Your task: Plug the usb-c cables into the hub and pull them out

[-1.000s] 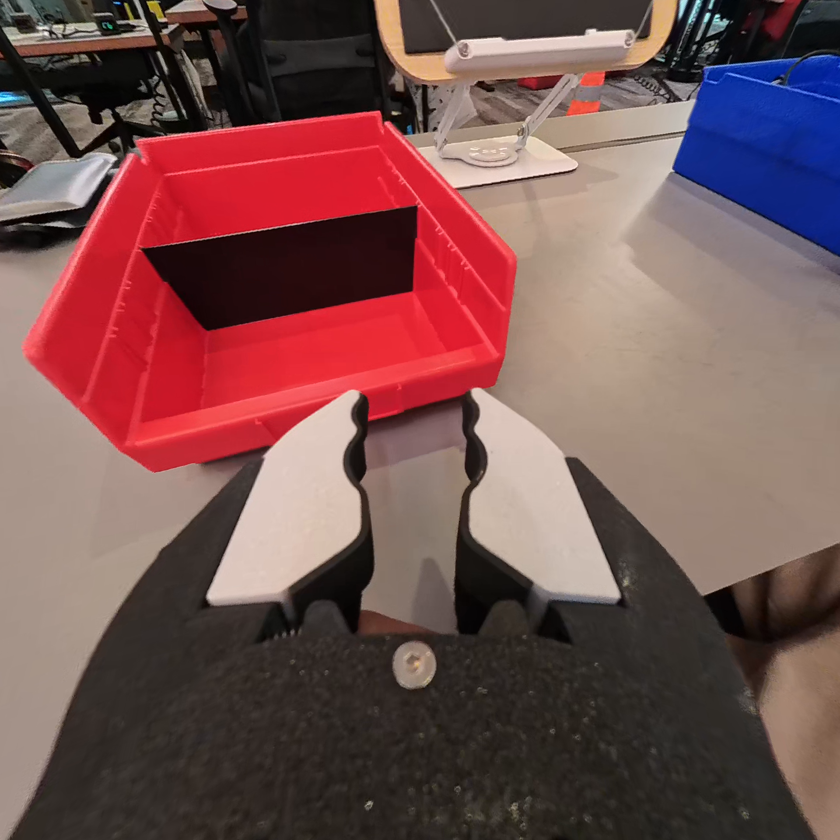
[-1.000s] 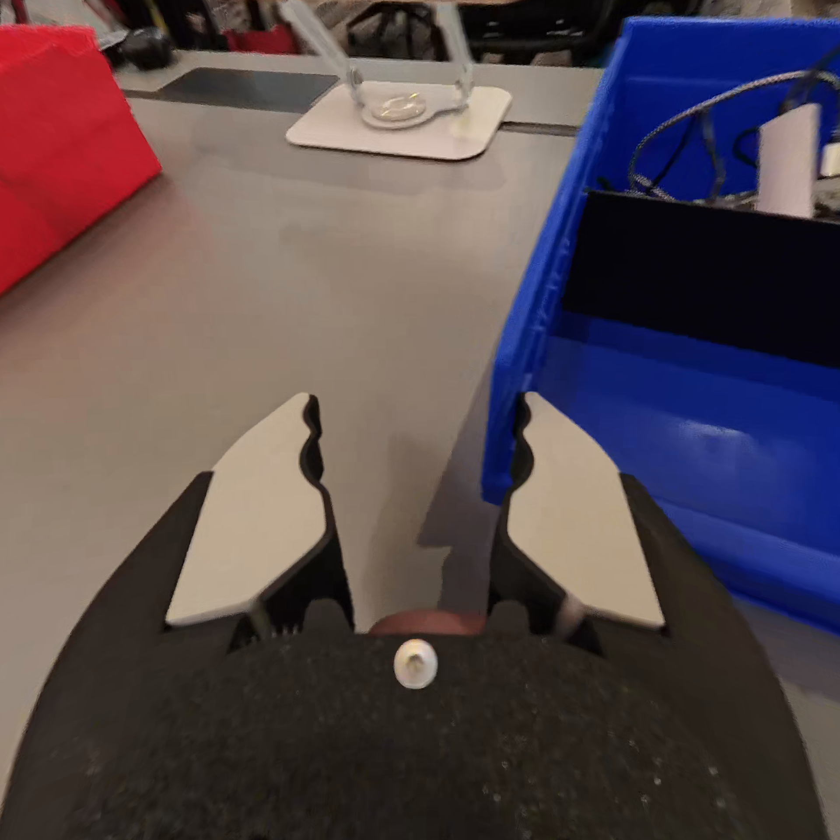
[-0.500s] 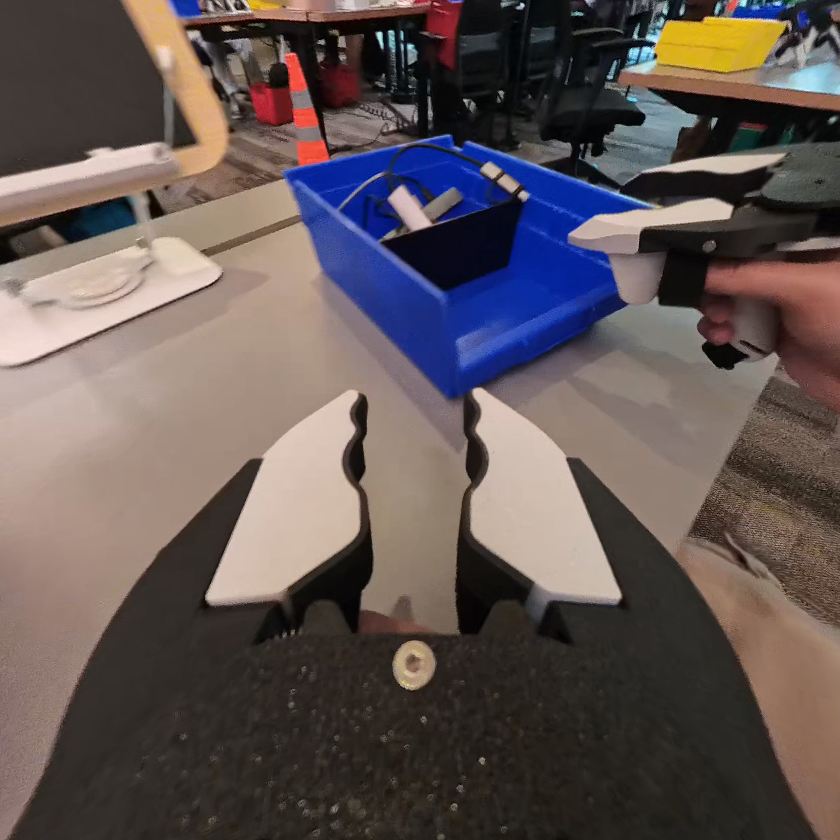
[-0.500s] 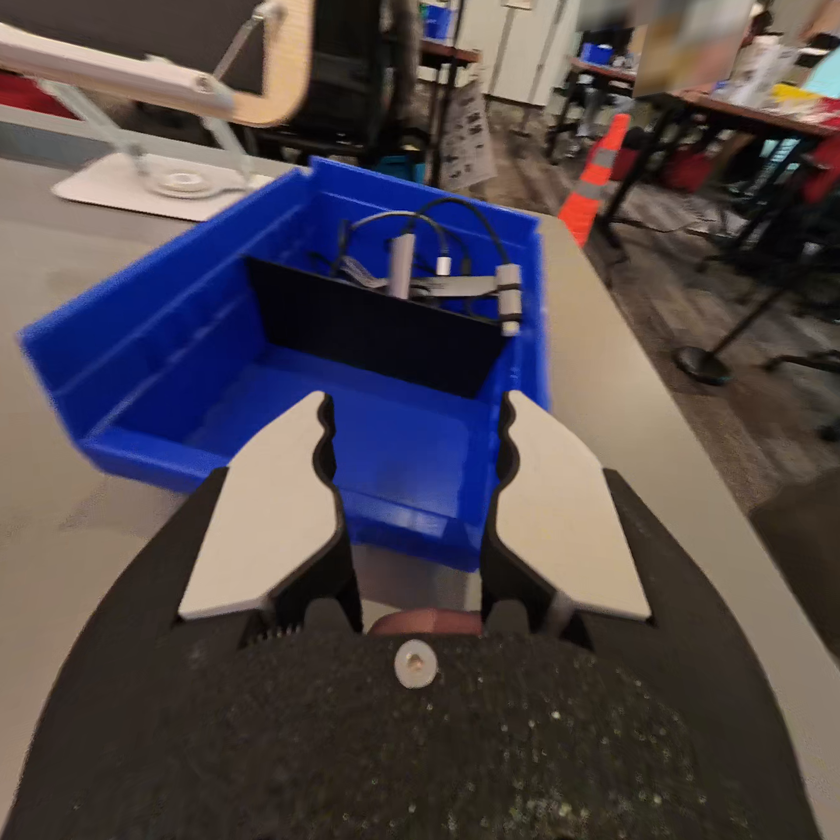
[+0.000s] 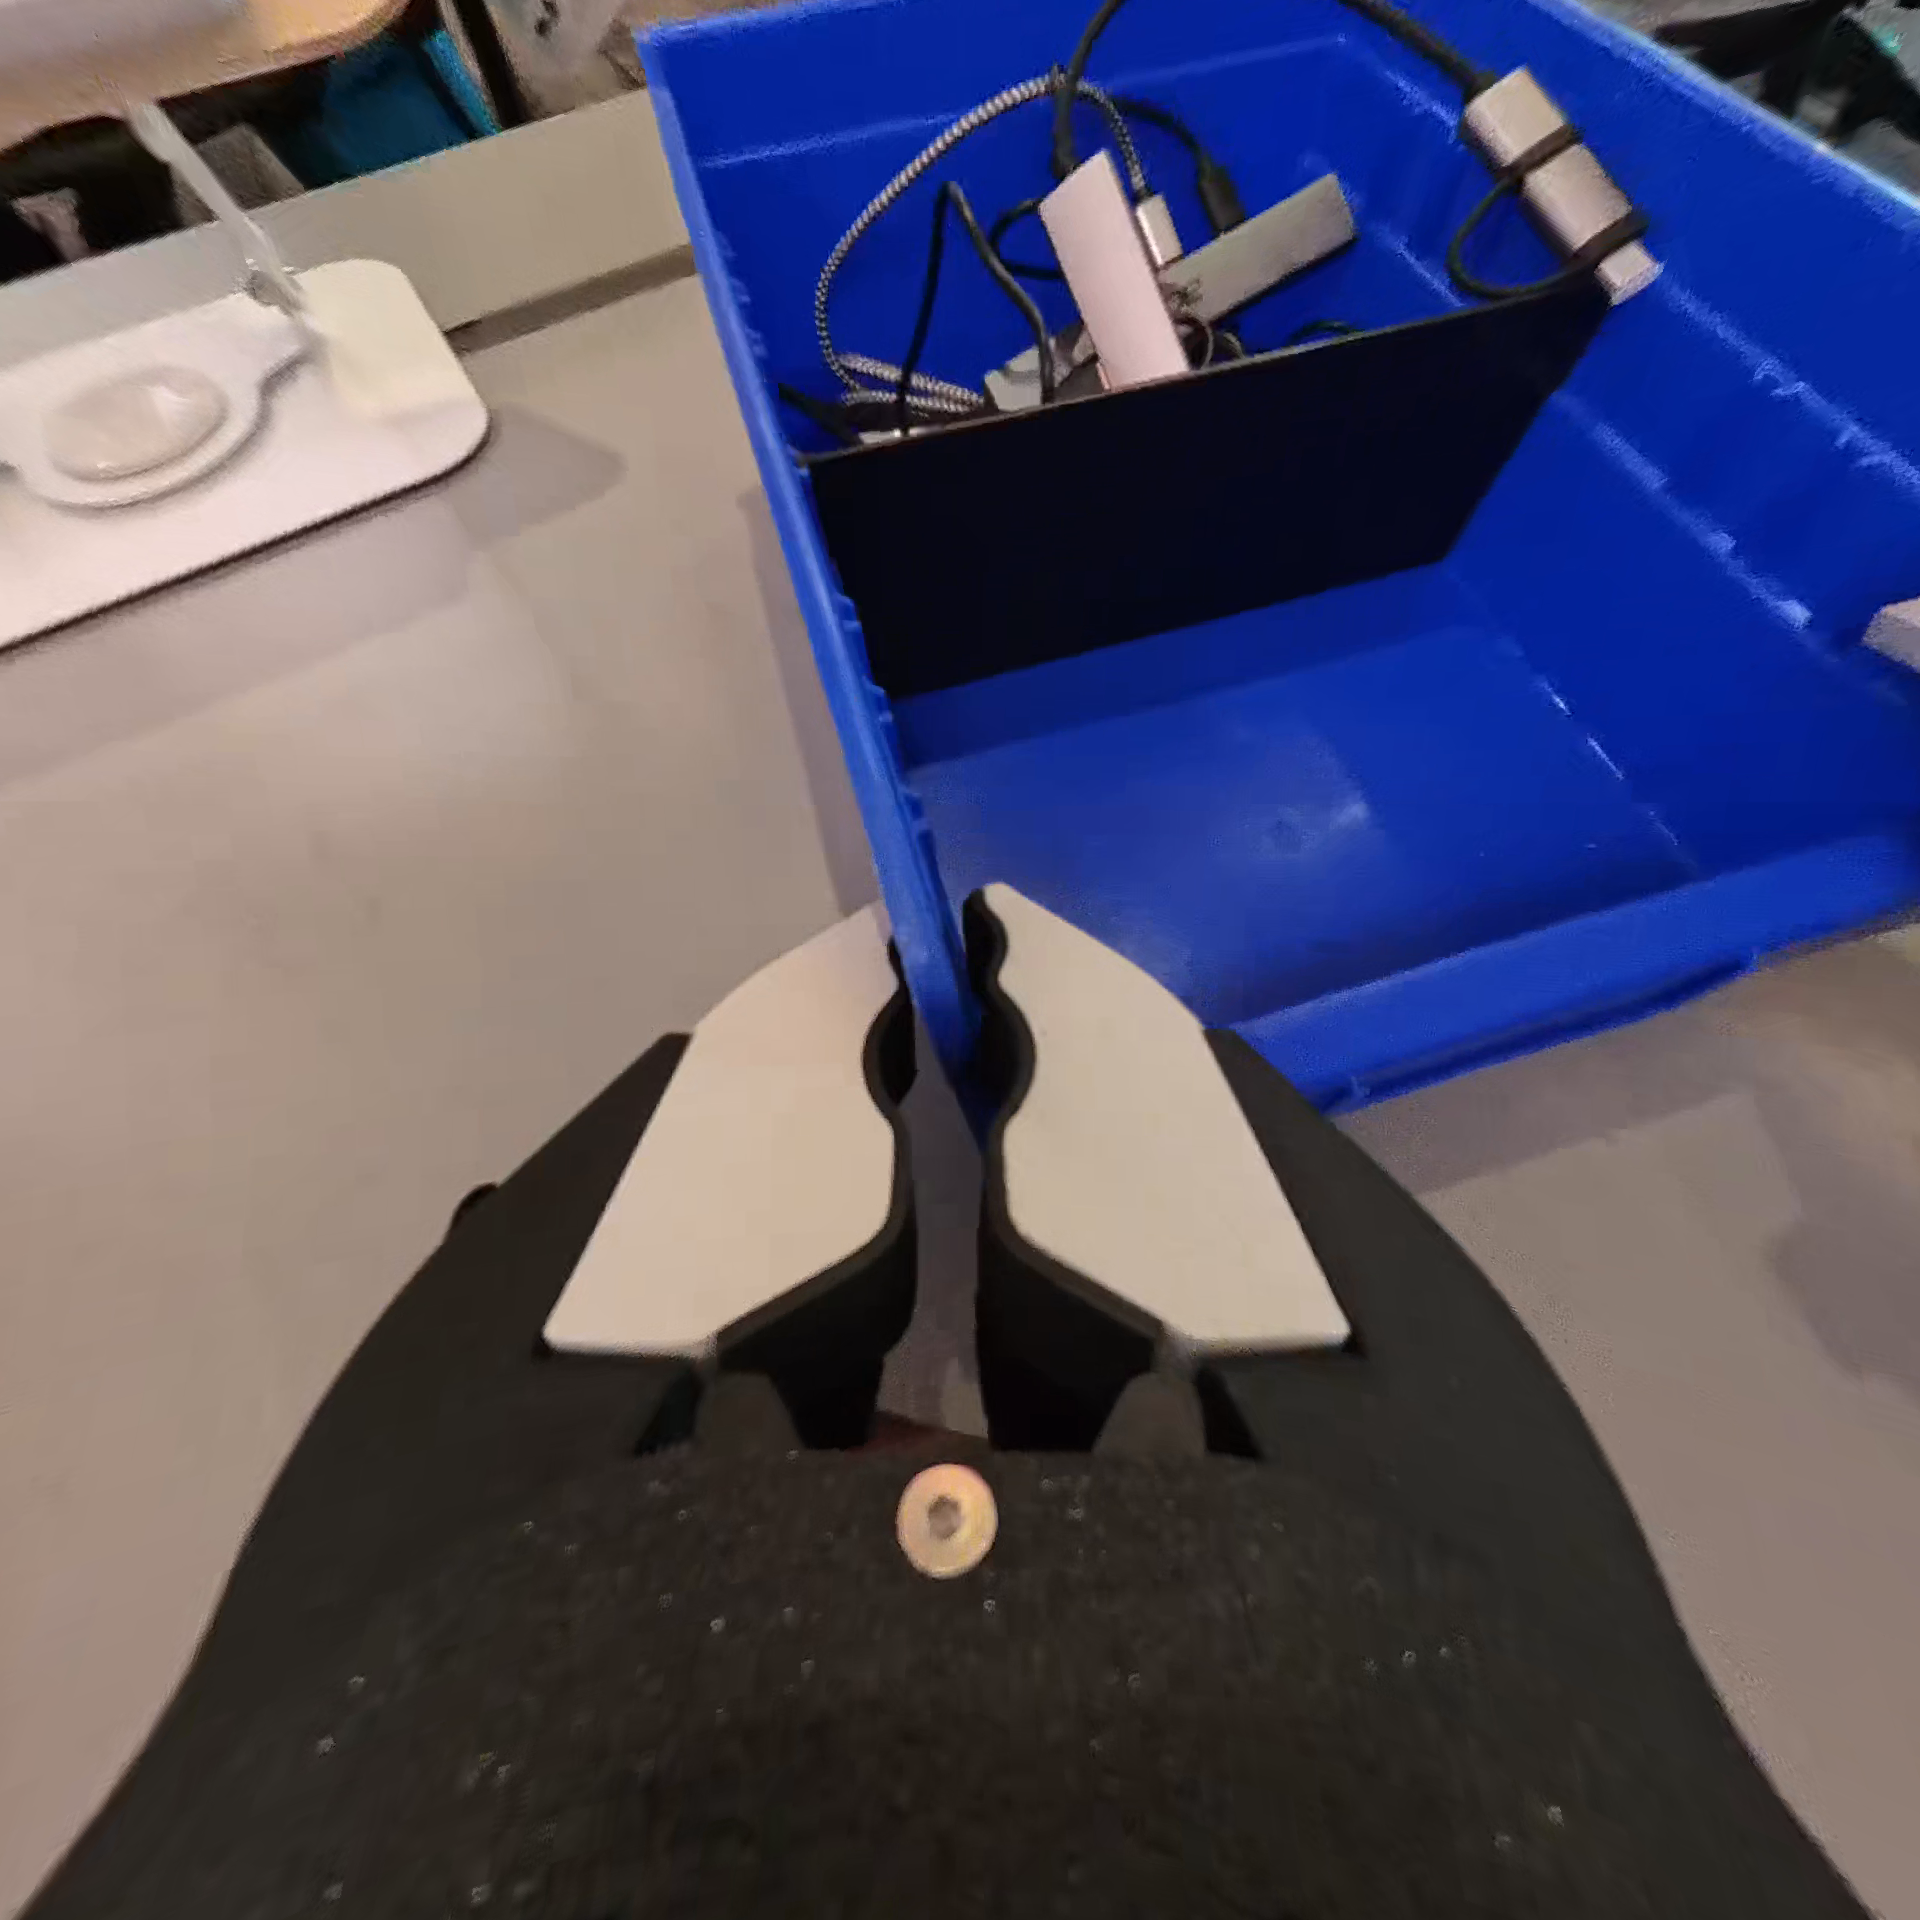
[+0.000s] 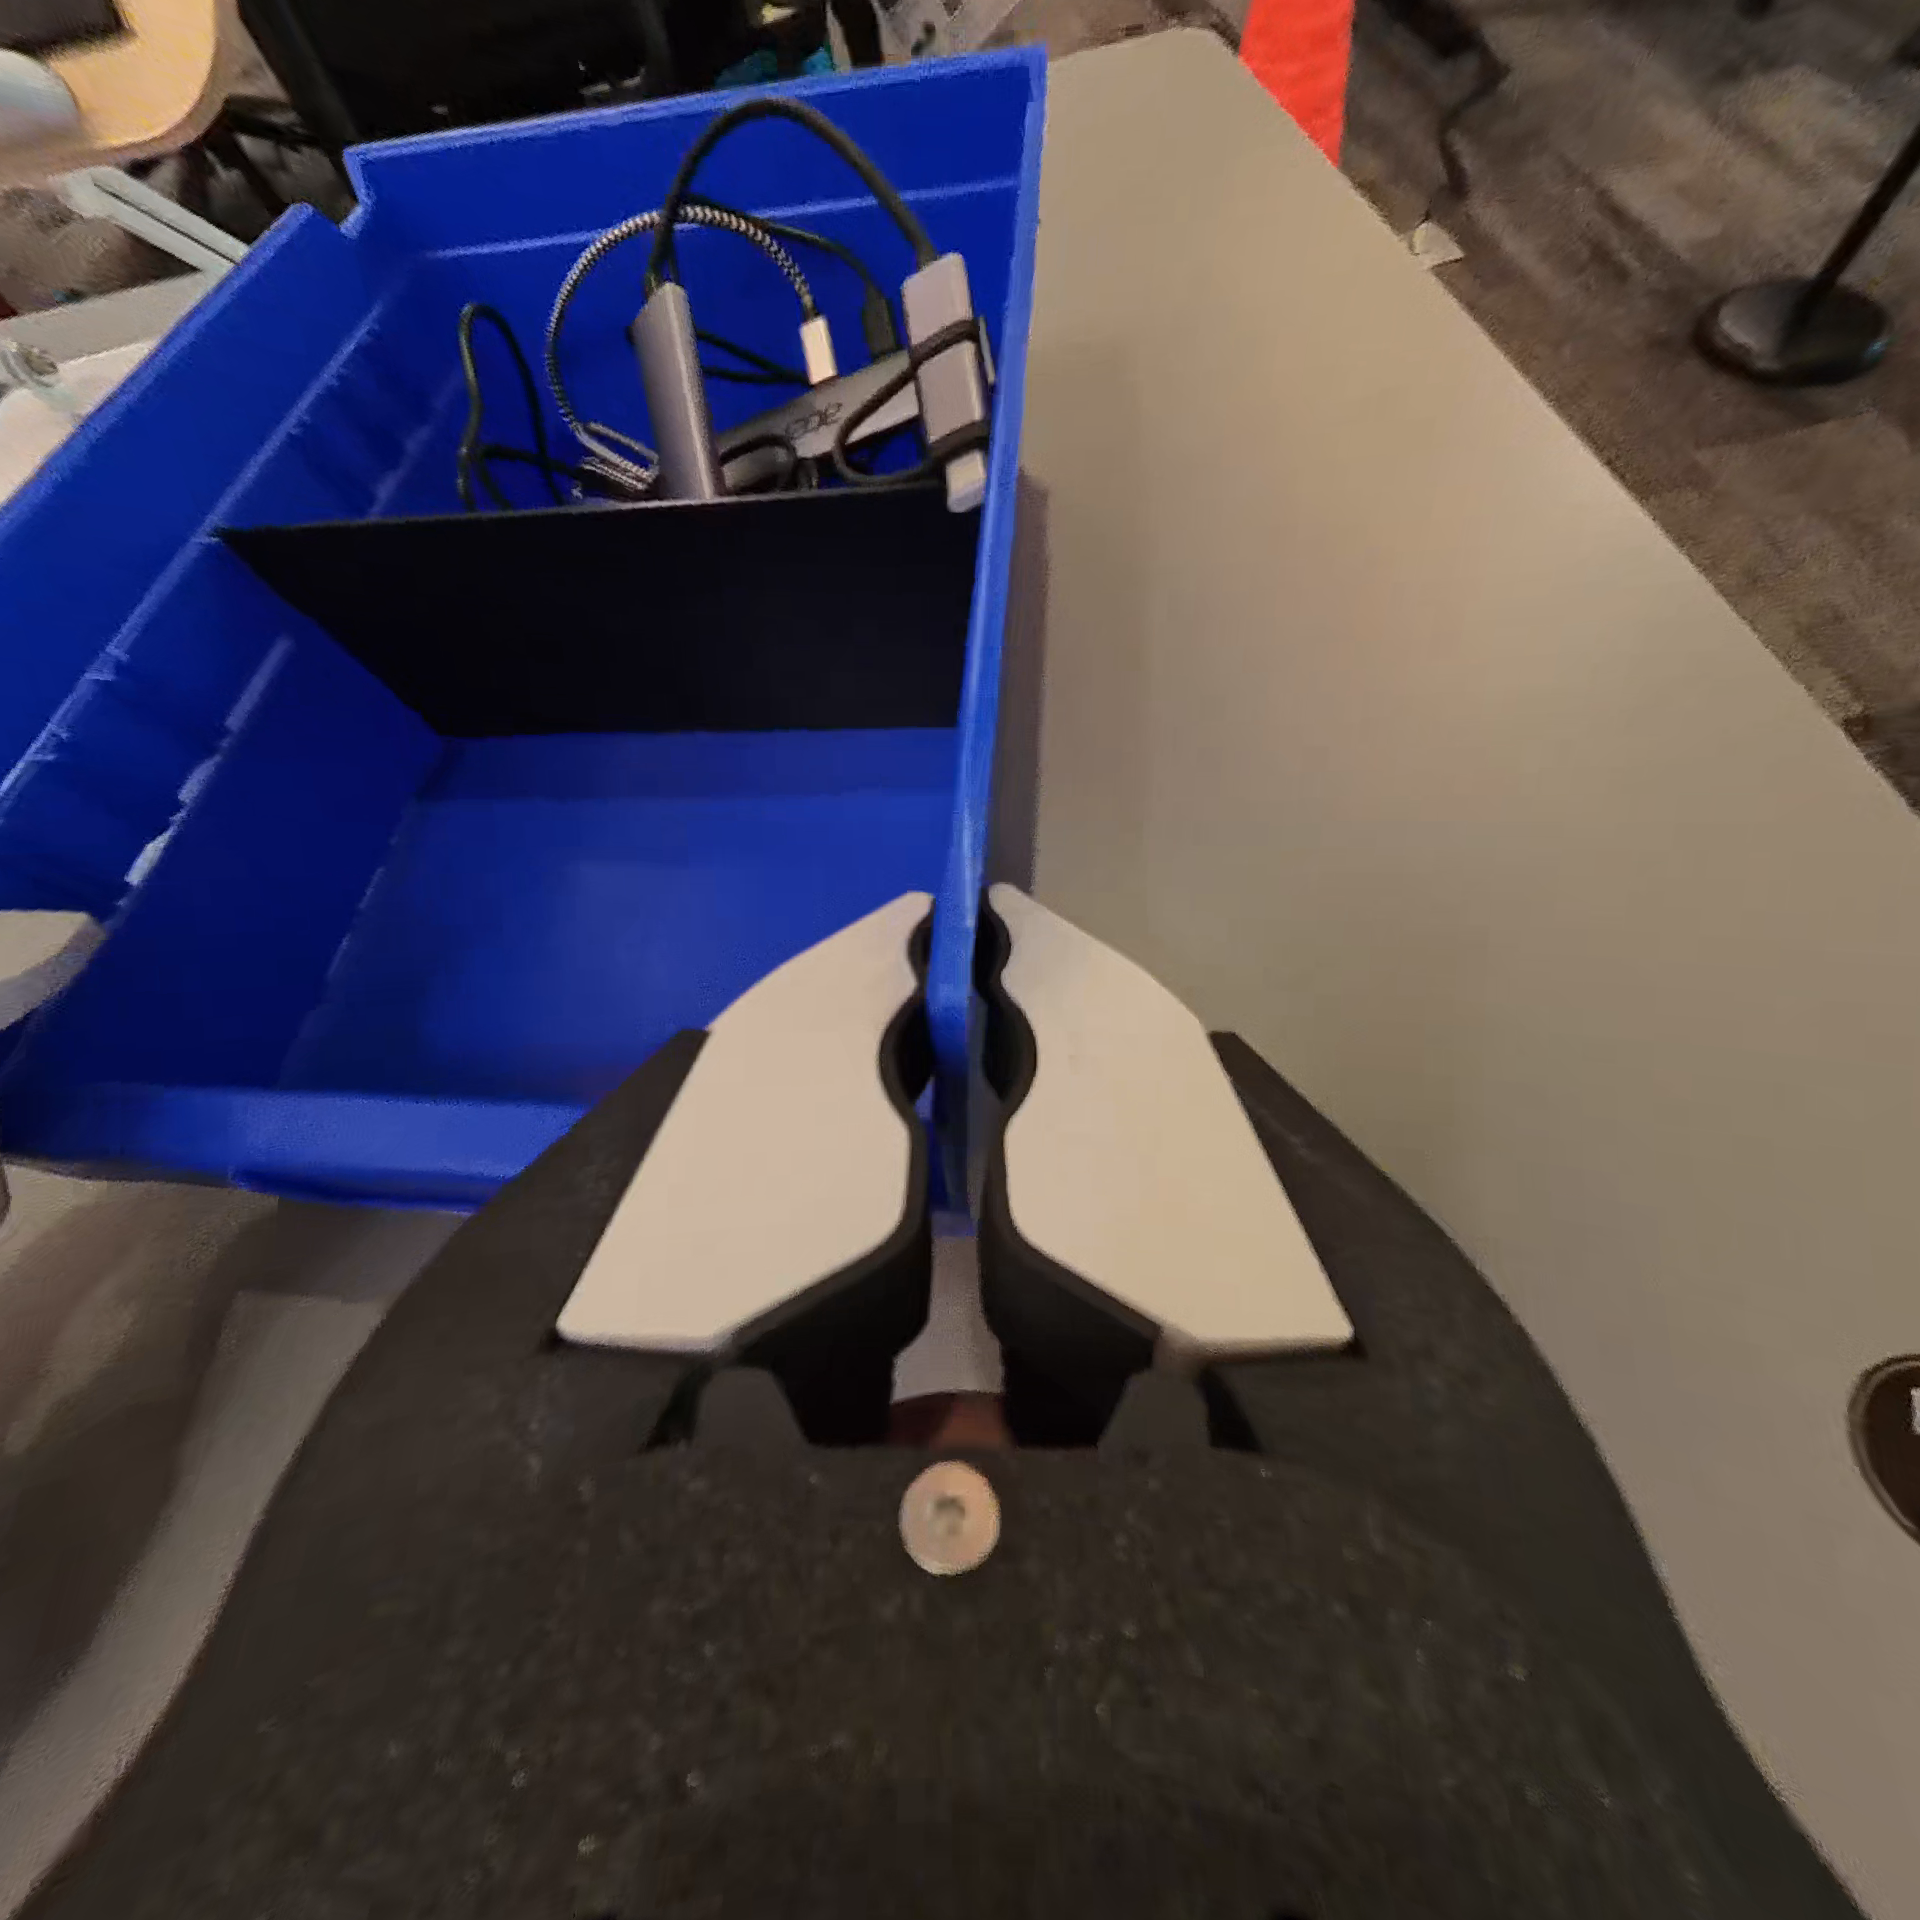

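Both grippers are pinching the blue bin [image 5: 1299,852], one on each side wall near its front corners. The left gripper [image 5: 932,935] has its two fingers squeezed onto the left wall, one finger inside the bin and one outside. The right gripper [image 6: 956,925] does the same on the right wall. Neither one holds a cable or a hub. The bin sits on the gray table [image 5: 416,831], near the table's right edge. A black divider [image 6: 644,613] splits the bin in two. The front part, close to the grippers, has nothing in it. The cables [image 6: 665,239] and the hubs [image 5: 1117,270] lie in a tangle in the back part, behind the divider. So the things for the job are straight ahead of both grippers, on the far side of the divider. One gray hub [image 6: 945,353] with a cable wrapped around it leans on the right wall, so the right gripper looks nearer to it. It stands almost upright, its long side running up and down along the wall. My guess is the bin gets pulled or steadied first, and then a gripper must let go and reach over the divider.
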{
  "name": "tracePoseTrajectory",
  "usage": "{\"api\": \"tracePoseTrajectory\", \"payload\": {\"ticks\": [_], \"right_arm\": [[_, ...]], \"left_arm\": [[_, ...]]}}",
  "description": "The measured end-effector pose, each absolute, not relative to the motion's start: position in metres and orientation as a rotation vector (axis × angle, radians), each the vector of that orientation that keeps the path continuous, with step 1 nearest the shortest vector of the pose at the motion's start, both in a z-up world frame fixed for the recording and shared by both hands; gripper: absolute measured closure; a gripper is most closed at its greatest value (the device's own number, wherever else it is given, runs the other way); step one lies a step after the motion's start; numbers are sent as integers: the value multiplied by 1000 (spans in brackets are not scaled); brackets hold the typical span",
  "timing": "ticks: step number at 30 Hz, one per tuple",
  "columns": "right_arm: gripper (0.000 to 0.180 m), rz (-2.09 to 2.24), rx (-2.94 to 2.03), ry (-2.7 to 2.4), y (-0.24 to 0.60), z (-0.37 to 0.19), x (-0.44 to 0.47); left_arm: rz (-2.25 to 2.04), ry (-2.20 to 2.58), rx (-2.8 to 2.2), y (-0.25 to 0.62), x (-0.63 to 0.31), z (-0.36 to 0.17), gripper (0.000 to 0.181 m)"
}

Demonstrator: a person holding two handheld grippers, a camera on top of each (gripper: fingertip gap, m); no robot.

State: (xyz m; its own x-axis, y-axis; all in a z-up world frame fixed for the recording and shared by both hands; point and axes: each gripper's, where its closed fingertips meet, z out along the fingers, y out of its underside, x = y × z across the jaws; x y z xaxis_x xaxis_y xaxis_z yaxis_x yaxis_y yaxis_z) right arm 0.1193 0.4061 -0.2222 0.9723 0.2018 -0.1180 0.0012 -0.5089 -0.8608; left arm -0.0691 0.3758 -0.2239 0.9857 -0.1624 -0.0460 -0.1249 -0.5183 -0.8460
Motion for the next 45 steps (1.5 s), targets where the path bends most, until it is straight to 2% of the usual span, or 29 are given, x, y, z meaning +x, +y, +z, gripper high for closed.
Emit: {"api": "tracePoseTrajectory", "payload": {"ticks": [4,10,17,19,21,23,25,27,30,34,38,42,45], "right_arm": [[178,214,-2026,-201,392,-203,90],[177,358,-1995,-365,367,-206,-15],[177,350,-1974,-517,353,-220,-96],[162,363,-1944,-553,349,-220,-100],[150,414,-1935,-613,338,-219,-99],[145,427,-1894,-674,324,-215,-90],[142,389,-1838,-728,314,-210,-76],[142,331,-1772,-703,311,-195,-62],[142,372,-1674,-715,293,-172,-73],[140,544,-1634,-903,233,-173,-145],[138,885,-1729,-1131,150,-209,-232],[126,835,-1809,-1181,139,-231,-291],[126,744,-1807,-1106,153,-222,-322]], "left_arm": [[-58,118,-2093,355,-97,-216,176],[112,-1,-2080,303,-196,-204,177],[129,-64,-2132,266,-268,-227,172],[31,9,-2127,260,-261,-222,168],[-20,32,-2066,247,-263,-201,152],[-97,31,-1999,220,-270,-174,151],[-72,-98,-1977,182,-310,-155,158],[-62,-251,-1949,146,-368,-150,154],[126,-478,-1969,102,-479,-171,142],[150,-501,-2043,102,-539,-200,134],[15,-419,-2068,135,-539,-215,144],[100,-345,-2073,143,-541,-228,177],[57,-427,-2067,124,-529,-229,176]]}}
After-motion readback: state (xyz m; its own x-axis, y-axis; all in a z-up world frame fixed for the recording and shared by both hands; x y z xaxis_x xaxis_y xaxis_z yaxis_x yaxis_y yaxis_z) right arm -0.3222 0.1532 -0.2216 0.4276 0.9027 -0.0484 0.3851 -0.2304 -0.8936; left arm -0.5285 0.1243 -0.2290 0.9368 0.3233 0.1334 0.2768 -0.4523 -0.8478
